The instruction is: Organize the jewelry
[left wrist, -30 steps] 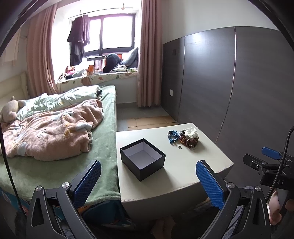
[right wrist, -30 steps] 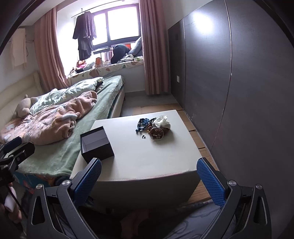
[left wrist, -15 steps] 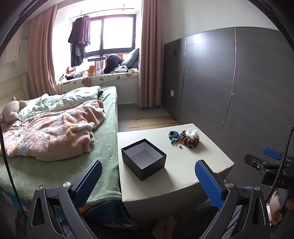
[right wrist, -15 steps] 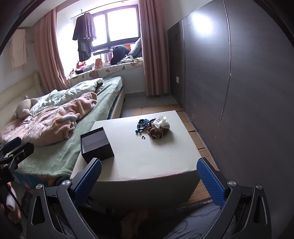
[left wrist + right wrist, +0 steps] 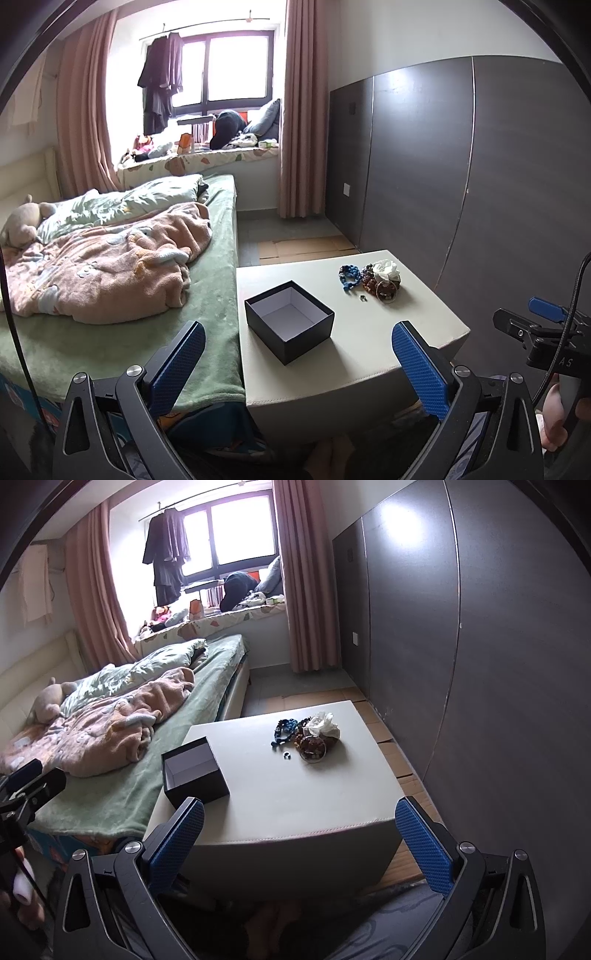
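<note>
Hovering short of the pale cream padded ottoman [image 5: 343, 354], both sets of tongs held back from its near edge. Left gripper [image 5: 299, 354] gaping wide, blue textured pads [image 5: 177, 365] far apart, gripping nothing. Right gripper [image 5: 299, 834] spread just as wide, blue pads [image 5: 423, 843] clamping nothing either. Showing at the 3 o'clock edge of the left wrist view, the right tool's black frame with a bare hand [image 5: 554, 417] wrapped around its handle.

Sitting open on the ottoman, a square black cardboard box with a white lining [image 5: 290, 319], lidless, nothing visible inside, placed toward the 9 o'clock side of the top in the right wrist view [image 5: 194, 771], close to the bed.

Lying toward the 1 o'clock corner of the ottoman, well apart from the box, the jewelry in a small cluster: a blue beaded bracelet [image 5: 349, 277] on the 9 o'clock side of the heap, brown and amber beaded bracelets [image 5: 386, 290] touching it, a white fabric scrunchie [image 5: 386, 269] resting at the 12 o'clock end of the pile. Resting just at 7 o'clock of the cluster, a small silver ring [image 5: 363, 298], apart from the beads, seen also in the right wrist view [image 5: 286, 754].

Running along the 9 o'clock side, a bed with a green sheet [image 5: 218, 295] and a rumpled pink fleece blanket [image 5: 103, 266].
</note>
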A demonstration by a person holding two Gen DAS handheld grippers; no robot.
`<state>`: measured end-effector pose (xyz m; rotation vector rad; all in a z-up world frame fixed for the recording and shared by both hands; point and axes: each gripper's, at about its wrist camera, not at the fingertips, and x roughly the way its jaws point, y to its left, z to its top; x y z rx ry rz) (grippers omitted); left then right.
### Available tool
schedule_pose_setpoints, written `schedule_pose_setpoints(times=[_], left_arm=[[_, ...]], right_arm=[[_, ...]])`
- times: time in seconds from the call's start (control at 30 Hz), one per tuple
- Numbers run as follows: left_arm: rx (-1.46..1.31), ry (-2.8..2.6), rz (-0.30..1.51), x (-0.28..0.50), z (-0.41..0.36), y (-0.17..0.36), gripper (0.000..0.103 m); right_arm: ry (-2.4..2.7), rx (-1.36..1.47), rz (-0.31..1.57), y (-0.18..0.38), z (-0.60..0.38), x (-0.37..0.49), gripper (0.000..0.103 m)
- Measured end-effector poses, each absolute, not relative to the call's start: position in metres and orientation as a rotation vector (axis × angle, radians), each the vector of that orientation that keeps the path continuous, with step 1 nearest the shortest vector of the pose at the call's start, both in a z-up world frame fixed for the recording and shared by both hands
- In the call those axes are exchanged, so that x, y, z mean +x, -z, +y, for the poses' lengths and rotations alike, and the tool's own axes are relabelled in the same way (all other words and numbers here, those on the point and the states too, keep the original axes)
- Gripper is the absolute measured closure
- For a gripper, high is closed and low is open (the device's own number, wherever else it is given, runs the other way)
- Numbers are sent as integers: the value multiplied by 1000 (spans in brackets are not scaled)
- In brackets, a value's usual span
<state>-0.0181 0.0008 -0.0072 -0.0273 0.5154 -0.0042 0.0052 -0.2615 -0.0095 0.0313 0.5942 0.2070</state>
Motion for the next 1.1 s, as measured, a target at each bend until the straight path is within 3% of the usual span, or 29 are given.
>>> schedule_pose_setpoints(times=[0.9, 1.03, 1.1], left_arm=[[2, 83, 548, 28, -14, 9, 2], [-1, 120, 583, 53, -21, 15, 7], [5, 135, 599, 66, -26, 19, 12]], right_arm=[[-209, 104, 604, 17, -285, 38, 0], [-210, 138, 626, 28, -297, 57, 0], [-214, 154, 641, 35, -301, 69, 6]])
